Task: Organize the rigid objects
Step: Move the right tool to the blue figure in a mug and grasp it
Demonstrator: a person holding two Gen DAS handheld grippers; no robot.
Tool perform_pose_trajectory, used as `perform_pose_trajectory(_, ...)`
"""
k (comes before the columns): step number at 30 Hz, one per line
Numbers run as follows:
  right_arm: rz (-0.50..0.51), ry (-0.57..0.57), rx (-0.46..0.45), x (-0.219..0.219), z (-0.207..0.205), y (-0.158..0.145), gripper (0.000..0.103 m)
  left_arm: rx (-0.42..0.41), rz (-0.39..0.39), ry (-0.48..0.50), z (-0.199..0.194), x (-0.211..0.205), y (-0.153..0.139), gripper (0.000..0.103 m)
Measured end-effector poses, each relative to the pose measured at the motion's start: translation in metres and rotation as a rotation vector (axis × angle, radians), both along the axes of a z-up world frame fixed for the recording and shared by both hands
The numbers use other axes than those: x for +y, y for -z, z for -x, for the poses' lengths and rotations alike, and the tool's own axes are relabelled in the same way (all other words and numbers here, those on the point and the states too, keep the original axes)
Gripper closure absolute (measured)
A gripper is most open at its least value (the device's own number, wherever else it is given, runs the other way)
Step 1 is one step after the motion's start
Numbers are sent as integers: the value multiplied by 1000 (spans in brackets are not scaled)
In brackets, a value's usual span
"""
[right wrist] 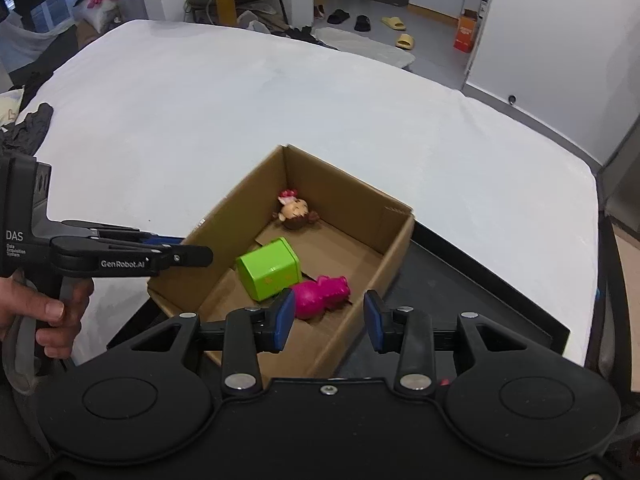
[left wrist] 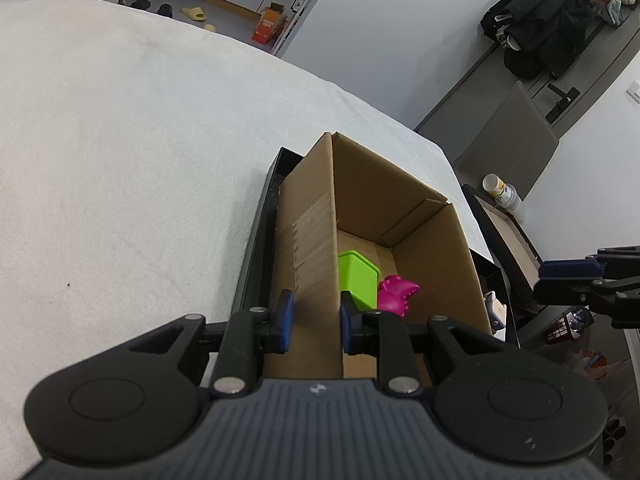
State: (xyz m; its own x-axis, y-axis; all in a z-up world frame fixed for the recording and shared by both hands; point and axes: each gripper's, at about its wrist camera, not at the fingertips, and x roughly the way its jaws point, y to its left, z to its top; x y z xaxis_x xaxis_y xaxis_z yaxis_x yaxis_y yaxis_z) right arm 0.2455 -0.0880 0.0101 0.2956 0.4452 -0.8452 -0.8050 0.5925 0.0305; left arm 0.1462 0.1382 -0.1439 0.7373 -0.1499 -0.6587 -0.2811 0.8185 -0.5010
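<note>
A wide white cloth-covered surface (right wrist: 240, 112) fills most of both views. On it, lower centre in the right wrist view, an open brown cardboard box (right wrist: 396, 236) stands on a flat black tray (right wrist: 460, 280). The left gripper (left wrist: 316, 320) is clenched on the box's near wall, blue pads pressing either face of the cardboard; a hand (right wrist: 44, 312) holds its handle at the left edge of the right wrist view. The right gripper (right wrist: 330, 320) hangs above the box's near corner, released, jaws apart with nothing between them. Inside the box lie a lime-green plastic cube (right wrist: 269, 269), touching it a magenta plastic animal toy (right wrist: 320, 295), and, in the far corner, a small brown-haired doll figure (right wrist: 295, 212).
</note>
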Motion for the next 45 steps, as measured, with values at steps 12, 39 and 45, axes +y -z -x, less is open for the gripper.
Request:
perform_pose_trajectory(12,-38,374,170,-56,-24,30,61,5,-2,-3,-1,-1,-1,81)
perform_pose_trajectory(39,12,726,307,-101,-64,117,46,7,11,-7,-1,1,-1,81)
perform_pose_trajectory(45,12,734,330,-99,-70,127,41,9,16,-9,-2,1,0,81)
